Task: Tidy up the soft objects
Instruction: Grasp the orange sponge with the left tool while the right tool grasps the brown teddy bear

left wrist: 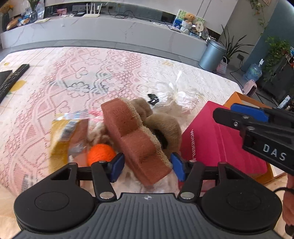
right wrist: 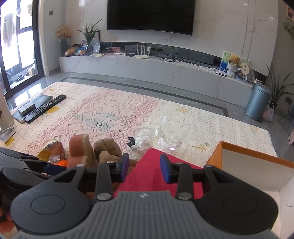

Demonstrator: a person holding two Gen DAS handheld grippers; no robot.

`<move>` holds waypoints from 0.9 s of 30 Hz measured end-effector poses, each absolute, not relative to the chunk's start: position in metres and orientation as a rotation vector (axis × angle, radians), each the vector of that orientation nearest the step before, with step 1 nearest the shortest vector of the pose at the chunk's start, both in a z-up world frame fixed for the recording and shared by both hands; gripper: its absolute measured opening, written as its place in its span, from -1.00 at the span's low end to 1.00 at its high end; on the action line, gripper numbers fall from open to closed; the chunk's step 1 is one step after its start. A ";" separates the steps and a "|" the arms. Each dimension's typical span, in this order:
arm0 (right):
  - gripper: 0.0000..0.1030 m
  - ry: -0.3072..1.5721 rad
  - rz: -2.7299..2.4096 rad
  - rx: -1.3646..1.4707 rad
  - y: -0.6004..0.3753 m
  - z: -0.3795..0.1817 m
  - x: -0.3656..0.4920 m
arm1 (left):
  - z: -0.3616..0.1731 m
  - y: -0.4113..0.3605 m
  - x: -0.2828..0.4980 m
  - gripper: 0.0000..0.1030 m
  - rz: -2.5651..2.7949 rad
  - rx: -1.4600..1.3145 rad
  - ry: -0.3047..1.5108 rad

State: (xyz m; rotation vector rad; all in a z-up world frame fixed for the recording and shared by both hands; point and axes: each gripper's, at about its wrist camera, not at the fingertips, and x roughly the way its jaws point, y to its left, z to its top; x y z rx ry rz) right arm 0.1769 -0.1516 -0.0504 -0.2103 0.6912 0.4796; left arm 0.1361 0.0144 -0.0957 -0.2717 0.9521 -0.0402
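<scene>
Your left claw (left wrist: 147, 166) clamped the brown sponge (left wrist: 132, 136) on the lace-covered counter (left wrist: 91, 73); your right claw (right wrist: 144, 168) stood apart, grey bin (right wrist: 258, 103) at two o'clock.

We see a black television (right wrist: 150, 16) on a white marble wall. Below it runs a long marble console (right wrist: 147, 68); to its left a glass door (right wrist: 18, 46) admits daylight, to its right stands a grey bin (right wrist: 258, 103) on grey floor tiles (right wrist: 55, 77).
</scene>
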 end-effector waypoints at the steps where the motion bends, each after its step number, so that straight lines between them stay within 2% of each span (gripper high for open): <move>1: -0.28 0.691 0.494 -0.225 -0.148 -0.050 0.177 | -0.095 0.017 0.137 0.30 -0.031 -0.288 0.966; 4: -0.28 0.696 0.536 -0.272 -0.138 -0.051 0.178 | -0.097 0.026 0.143 0.27 0.007 -0.355 0.993; 5: -0.28 0.701 0.545 -0.291 -0.134 -0.051 0.179 | -0.097 0.029 0.145 0.14 0.041 -0.354 0.994; 7: -0.28 0.711 0.567 -0.325 -0.129 -0.051 0.180 | -0.097 0.033 0.148 0.09 0.070 -0.366 0.985; 8: -0.28 0.715 0.580 -0.337 -0.128 -0.050 0.181 | -0.097 0.036 0.149 -0.05 0.058 -0.386 0.984; 11: -0.26 0.758 0.630 -0.364 -0.121 -0.050 0.187 | -0.096 0.042 0.147 -0.18 0.027 -0.389 0.975; 16: -0.12 0.863 0.702 -0.416 -0.101 -0.055 0.202 | -0.080 0.050 0.138 -0.21 0.029 -0.357 0.904; 20: 0.20 0.940 0.712 -0.493 -0.077 -0.064 0.215 | -0.073 0.058 0.142 -0.21 0.023 -0.351 0.874; 27: 0.20 1.076 0.667 -0.552 -0.050 -0.095 0.239 | -0.079 0.069 0.140 -0.21 0.004 -0.367 0.861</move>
